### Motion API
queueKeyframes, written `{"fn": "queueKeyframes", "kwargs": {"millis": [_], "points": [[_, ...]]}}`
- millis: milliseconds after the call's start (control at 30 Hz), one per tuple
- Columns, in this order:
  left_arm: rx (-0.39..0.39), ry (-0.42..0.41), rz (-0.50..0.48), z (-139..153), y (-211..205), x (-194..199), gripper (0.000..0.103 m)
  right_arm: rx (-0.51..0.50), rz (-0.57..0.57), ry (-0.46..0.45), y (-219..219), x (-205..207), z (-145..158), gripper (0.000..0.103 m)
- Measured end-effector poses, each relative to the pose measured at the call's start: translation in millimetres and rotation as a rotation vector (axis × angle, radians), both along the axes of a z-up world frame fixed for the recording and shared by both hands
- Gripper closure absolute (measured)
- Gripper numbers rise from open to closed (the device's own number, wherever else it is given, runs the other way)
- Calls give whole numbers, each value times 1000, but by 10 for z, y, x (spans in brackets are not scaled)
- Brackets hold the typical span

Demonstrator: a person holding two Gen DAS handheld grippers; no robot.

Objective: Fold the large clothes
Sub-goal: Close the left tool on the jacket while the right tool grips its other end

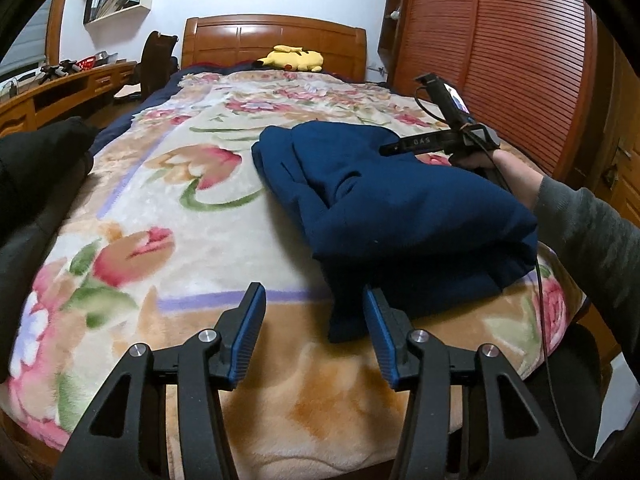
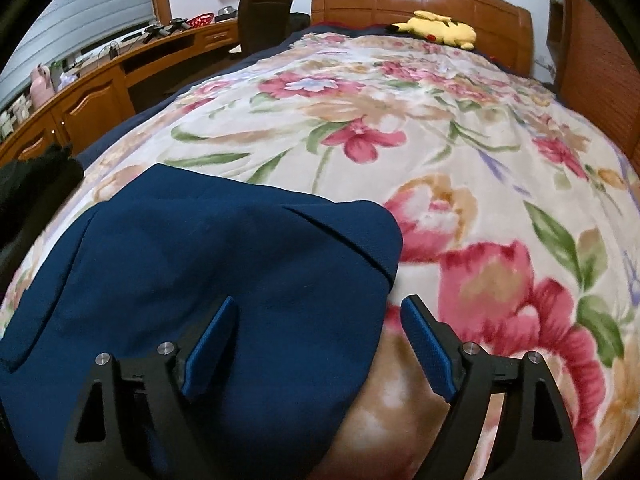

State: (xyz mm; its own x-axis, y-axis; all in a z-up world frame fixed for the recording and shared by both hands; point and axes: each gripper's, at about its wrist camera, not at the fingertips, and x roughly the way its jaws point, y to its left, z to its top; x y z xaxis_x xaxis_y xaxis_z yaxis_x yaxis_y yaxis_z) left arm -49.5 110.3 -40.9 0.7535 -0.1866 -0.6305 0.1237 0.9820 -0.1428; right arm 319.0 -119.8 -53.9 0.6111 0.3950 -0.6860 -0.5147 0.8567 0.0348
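A dark blue garment (image 1: pixel 400 208) lies folded in a thick bundle on the floral blanket (image 1: pixel 168 208), toward the bed's right near side. My left gripper (image 1: pixel 314 300) is open and empty, just in front of the garment's near corner. My right gripper (image 2: pixel 318 308) is open, its jaws straddling the garment's (image 2: pixel 208 272) right edge, with cloth lying between the fingers. In the left wrist view the right gripper's body (image 1: pixel 448 142) sits over the garment's far right side, its fingertips hidden.
A yellow plush toy (image 1: pixel 292 58) lies by the wooden headboard (image 1: pixel 276 38). A dark cloth pile (image 1: pixel 36 168) sits at the bed's left edge. A wooden desk (image 2: pixel 92 92) runs along the left wall and a slatted wardrobe (image 1: pixel 500 40) stands on the right.
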Motion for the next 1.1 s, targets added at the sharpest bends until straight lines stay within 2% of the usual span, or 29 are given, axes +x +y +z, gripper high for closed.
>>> {"fn": "queueKeyframes", "kwargs": {"millis": [267,300,333,367,400,467,500,533,700,800,900,1100], "points": [[-17,19,-11,-22,-33,61,52,69,6,58,-37,70,-99,18],[-33,27,-24,-39,-34,87,58,86,16,77,-52,88,-120,20],[-55,39,-42,-57,-35,110,69,108,31,102,-68,111,-138,27],[-85,56,-60,-79,-29,140,74,137,46,131,-83,134,-153,31],[-103,64,-73,-95,-28,165,85,167,59,156,-101,154,-170,38],[-113,65,-86,-91,-35,179,93,188,75,160,-124,147,-156,51],[-113,58,-87,-63,-38,172,95,189,88,147,-128,124,-127,68],[-108,51,-86,-43,-45,166,96,184,95,126,-129,91,-83,76],[-82,-18,-57,117,-51,92,97,158,91,-12,-135,-131,255,92],[-30,-82,-16,271,-22,59,97,133,99,-97,-84,-311,466,95],[-37,-126,12,377,157,43,98,75,109,-168,38,-488,569,95],[34,-179,62,652,619,68,98,71,124,-273,396,-712,785,96]]}}
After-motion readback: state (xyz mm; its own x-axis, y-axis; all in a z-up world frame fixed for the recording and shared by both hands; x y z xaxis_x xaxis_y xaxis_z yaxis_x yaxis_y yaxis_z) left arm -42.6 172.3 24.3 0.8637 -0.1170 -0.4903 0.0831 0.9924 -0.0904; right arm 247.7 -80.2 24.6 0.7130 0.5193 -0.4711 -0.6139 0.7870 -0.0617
